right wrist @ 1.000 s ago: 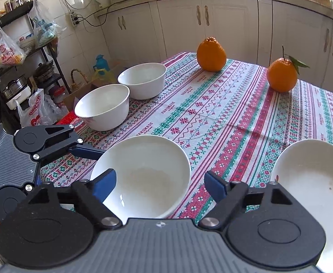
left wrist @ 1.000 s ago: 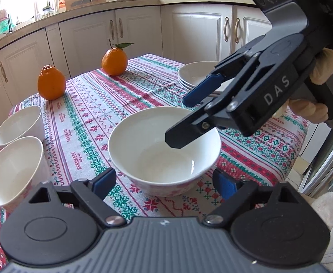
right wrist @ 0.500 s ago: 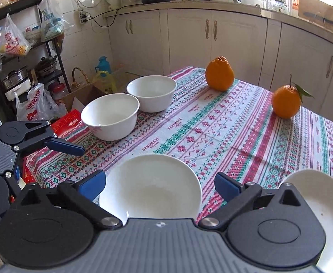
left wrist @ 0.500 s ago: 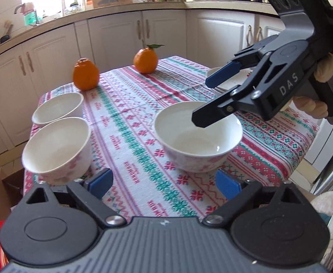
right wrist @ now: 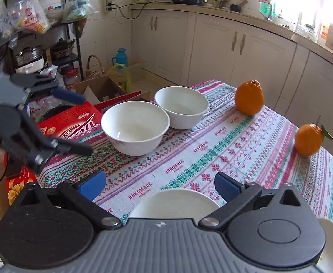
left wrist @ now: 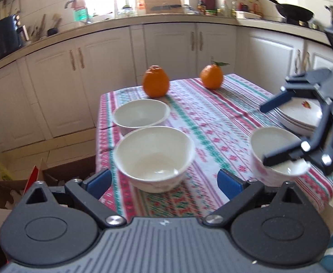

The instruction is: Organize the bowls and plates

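We judge the tidying to be partway done. Toward the right edge of the left wrist view, the plates already sit in one stack on the surface, while the bowls are all separate. Two bowls stand just beside each other at the left-centre of that view, the near bowl in front of the far bowl, and a third bowl stands apart at the lower right, near the stack. Our left gripper is released and its jaws are opening, with nothing pressed between them; the near bowl lies just ahead of it. Our right gripper is spread wide and empty above the third bowl at the bottom of its own view. Nesting the three bowls looks like what is left. Two oranges rest toward the top of the cloth.
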A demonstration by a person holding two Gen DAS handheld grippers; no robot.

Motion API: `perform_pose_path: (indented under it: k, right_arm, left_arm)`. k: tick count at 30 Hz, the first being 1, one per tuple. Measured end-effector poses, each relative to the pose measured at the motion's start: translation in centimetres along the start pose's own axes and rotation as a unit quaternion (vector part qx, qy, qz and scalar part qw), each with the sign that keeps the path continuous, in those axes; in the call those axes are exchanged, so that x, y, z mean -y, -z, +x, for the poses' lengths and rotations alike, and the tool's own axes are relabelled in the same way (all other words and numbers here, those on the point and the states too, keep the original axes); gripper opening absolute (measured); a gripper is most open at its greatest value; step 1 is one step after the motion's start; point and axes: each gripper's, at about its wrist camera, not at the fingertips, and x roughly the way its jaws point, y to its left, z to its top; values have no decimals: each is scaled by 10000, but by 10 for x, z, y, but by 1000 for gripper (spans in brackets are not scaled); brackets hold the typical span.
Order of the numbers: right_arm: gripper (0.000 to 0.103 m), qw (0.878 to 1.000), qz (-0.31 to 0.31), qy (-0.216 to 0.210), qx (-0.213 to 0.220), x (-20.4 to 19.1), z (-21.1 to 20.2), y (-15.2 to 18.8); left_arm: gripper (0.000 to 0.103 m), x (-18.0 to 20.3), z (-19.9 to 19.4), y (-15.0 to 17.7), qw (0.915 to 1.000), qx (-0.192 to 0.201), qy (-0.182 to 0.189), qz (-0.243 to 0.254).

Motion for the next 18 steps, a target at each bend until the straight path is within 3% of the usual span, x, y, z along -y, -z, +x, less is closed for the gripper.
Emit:
perform_pose_path:
  k: [5, 11, 18]
  right_arm:
    - [103, 9994, -304, -137, 35, -14, 10, -9]
    - [103, 9994, -319, -99, -24, -17, 31, -22]
    - [101, 9984, -435, -332, -141, -20, 58, -32]
  left_arm:
    - [98, -29, 20, -11, 9994, -93, -224, -264]
    - [95, -45, 44, -19, 9990, -254, 23, -378]
    - [76, -51, 70, -26, 9975, -488, 304, -402]
